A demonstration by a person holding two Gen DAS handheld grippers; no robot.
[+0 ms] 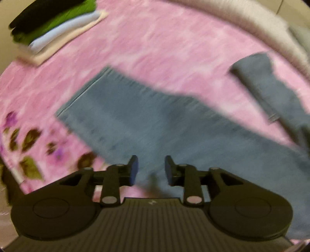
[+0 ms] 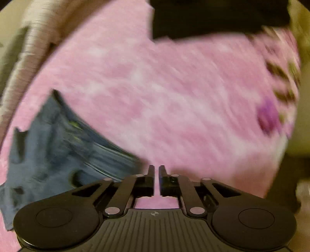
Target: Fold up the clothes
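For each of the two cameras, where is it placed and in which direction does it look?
Left wrist: sits on the left tool, looking steeply down at jeans on a pink blanket, folded clothes stack beyond; only the tool's open fingers show.
Right wrist: sits on the right tool, looking steeply down at blanket, jeans at left, a black garment beyond; only its fingers, narrowly apart and empty.
Shared: jeans and blanket.

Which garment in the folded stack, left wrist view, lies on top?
The black one tops the folded stack; green, light blue and cream lie under it.
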